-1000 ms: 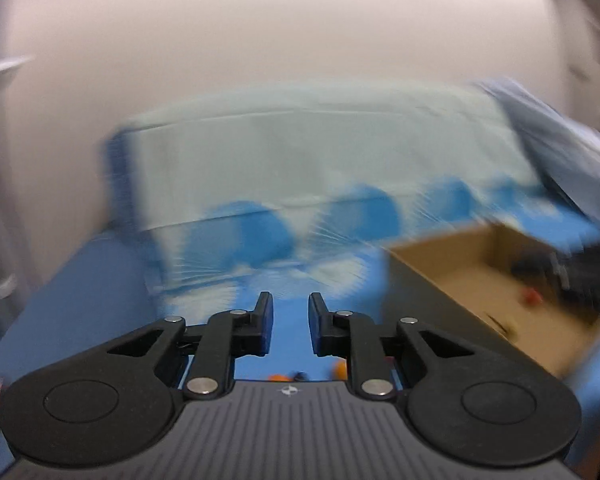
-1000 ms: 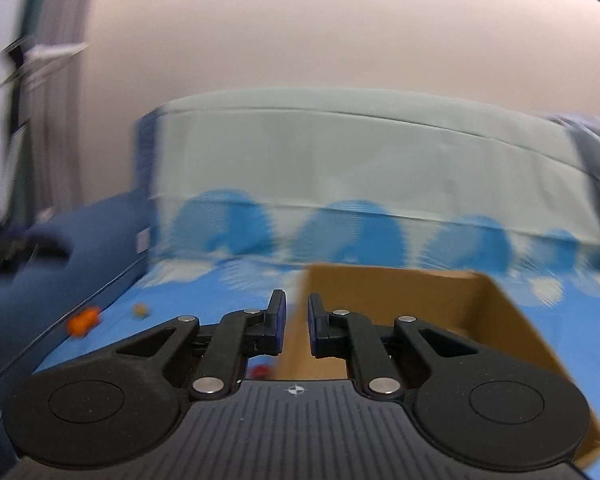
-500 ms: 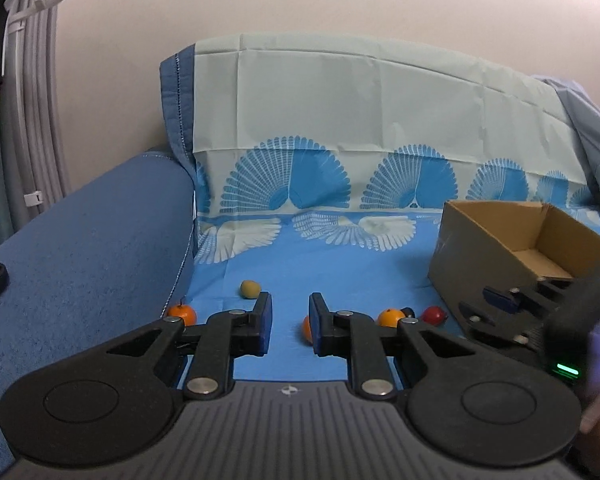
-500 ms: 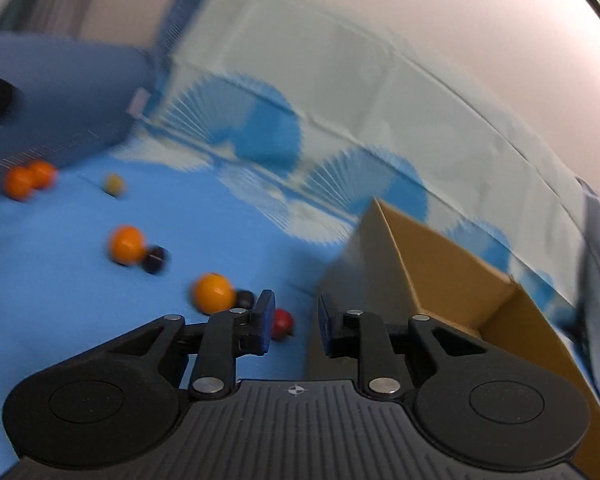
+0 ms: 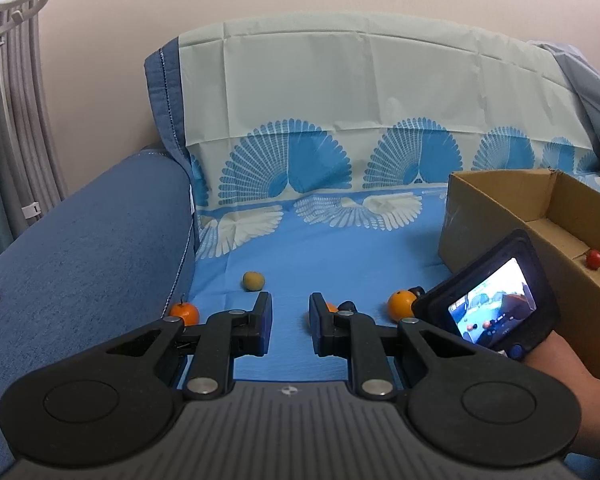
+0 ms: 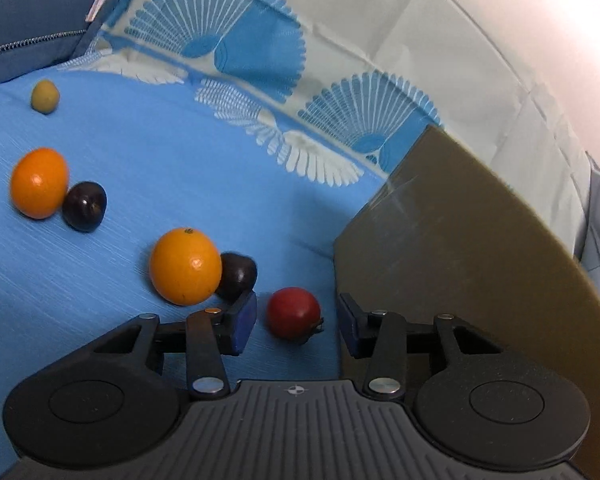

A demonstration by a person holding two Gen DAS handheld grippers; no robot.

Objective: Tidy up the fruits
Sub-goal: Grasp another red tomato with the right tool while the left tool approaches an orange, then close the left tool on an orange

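Right gripper point(image 6: 296, 322) fingers spreading, empty; red tomato point(image 6: 293, 312) between tips, untouched, beside cardboard box point(image 6: 460, 248). Advise centring, lowering, pinching gently. Left gripper point(image 5: 290, 324) fingers nearly together, empty.

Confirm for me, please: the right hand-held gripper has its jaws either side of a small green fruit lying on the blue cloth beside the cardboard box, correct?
Not quite: the fruit is red, not green. The right wrist view shows the right hand-held gripper, its jaws opening, either side of a small red fruit on the blue cloth beside the cardboard box, pads not touching it.
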